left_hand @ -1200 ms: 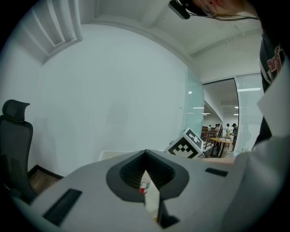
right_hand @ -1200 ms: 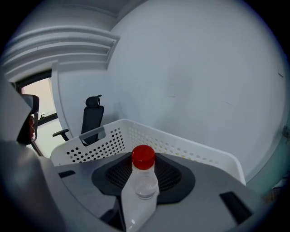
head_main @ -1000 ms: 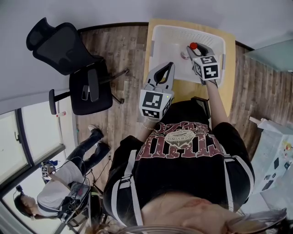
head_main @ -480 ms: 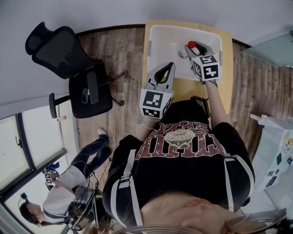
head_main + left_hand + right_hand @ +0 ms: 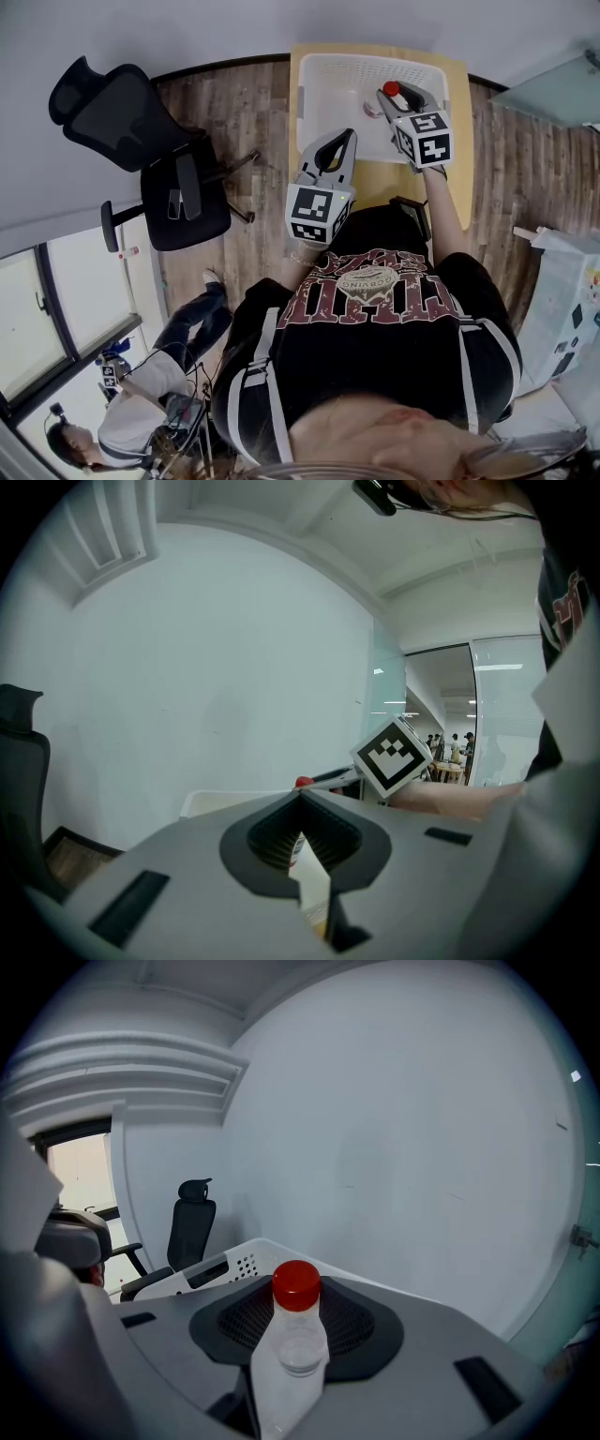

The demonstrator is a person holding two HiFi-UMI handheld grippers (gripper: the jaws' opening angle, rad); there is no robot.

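Note:
My right gripper (image 5: 394, 97) is shut on a clear plastic bottle (image 5: 298, 1335) with a red cap (image 5: 391, 89). It holds the bottle upright above the white perforated basket (image 5: 323, 75), whose rim (image 5: 220, 1269) shows just behind the jaws. My left gripper (image 5: 339, 142) hangs over the basket's near left corner. Its jaws are closed on a thin white item with a red band (image 5: 302, 860); I cannot tell what that item is. In the left gripper view the right gripper's marker cube (image 5: 392, 754) and the red cap (image 5: 303, 782) show over the basket rim (image 5: 211, 799).
The basket stands on a small wooden table (image 5: 459, 94) against a white wall. A black office chair (image 5: 141, 122) is on the wood floor to the left. Another person (image 5: 141, 412) crouches at the lower left.
The right gripper has lifted the bottle: the basket sits lower in its view, and its marker cube stands higher in the left gripper view. The left gripper has hardly moved.

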